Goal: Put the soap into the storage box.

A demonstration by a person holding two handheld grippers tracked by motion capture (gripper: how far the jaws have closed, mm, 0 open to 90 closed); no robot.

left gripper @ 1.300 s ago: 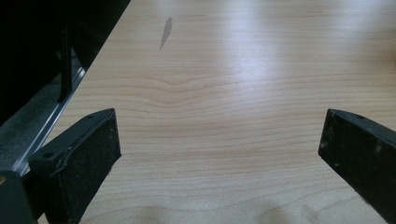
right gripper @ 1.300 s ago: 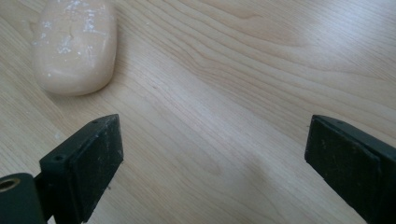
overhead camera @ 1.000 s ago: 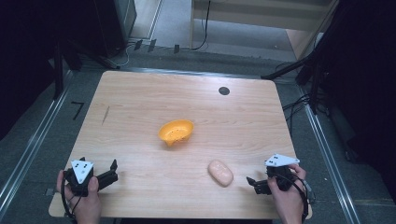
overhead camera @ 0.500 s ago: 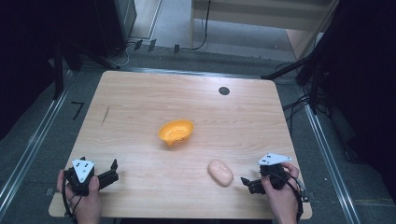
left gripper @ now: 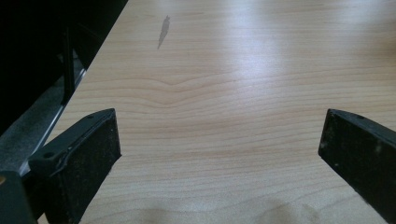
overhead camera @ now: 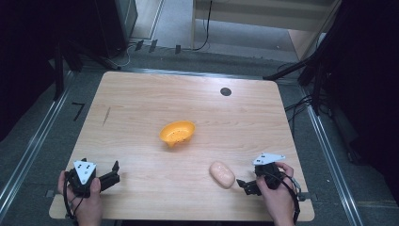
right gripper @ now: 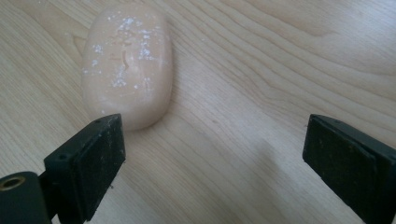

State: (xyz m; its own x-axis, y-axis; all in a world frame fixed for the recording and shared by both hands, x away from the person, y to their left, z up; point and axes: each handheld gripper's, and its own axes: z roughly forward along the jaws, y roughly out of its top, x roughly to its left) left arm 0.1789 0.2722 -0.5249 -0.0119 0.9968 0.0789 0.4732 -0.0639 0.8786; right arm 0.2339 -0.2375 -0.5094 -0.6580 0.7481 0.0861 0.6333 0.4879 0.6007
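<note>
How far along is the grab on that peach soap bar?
Done: nothing; the peach oval soap bar lies on the wooden table, apart from the orange perforated plastic bowl. In hand: right tongs open beside the bar, which sits off toward one jaw. Left tongs open over bare wood. Left: centring, closing, lifting.

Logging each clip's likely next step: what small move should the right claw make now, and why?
Probably shift the right claw sideways toward the pale peach oval soap bar: its jaws stand open, but the bar lies off-centre, just beyond one jaw rather than between them.
</note>
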